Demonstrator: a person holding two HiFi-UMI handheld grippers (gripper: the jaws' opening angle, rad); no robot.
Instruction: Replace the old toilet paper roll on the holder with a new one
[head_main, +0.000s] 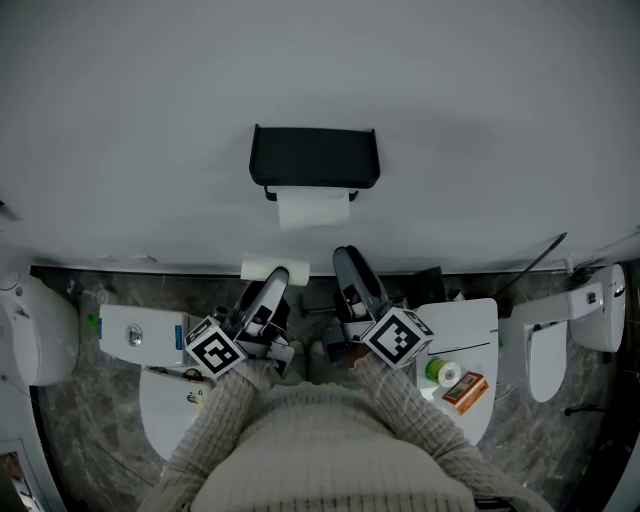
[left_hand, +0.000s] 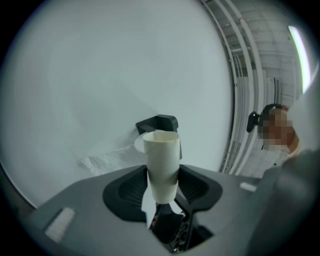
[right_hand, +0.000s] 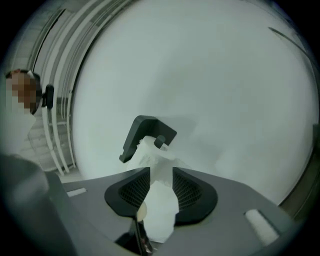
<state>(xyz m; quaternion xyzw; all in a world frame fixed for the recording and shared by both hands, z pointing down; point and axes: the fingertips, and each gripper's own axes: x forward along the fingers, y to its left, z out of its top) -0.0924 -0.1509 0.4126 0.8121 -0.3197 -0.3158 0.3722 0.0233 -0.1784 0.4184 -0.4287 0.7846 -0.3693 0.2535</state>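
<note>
A black holder (head_main: 313, 158) is fixed to the white wall, with white paper (head_main: 313, 210) hanging below its lid. My left gripper (head_main: 270, 287) is shut on an empty cream cardboard tube (head_main: 275, 268). In the left gripper view the tube (left_hand: 161, 157) stands upright between the pads, with the holder (left_hand: 160, 122) behind it. My right gripper (head_main: 347, 262) sits just below the holder. In the right gripper view a crumpled strip of tissue paper (right_hand: 162, 210) runs from the holder (right_hand: 145, 131) down between the pads, which pinch it.
White toilets stand at the left (head_main: 40, 330) and right (head_main: 590, 312) of the marble floor. Below me are two white tank tops (head_main: 140, 335) (head_main: 470, 325); the right one carries a green roll (head_main: 440, 372) and an orange box (head_main: 466, 392).
</note>
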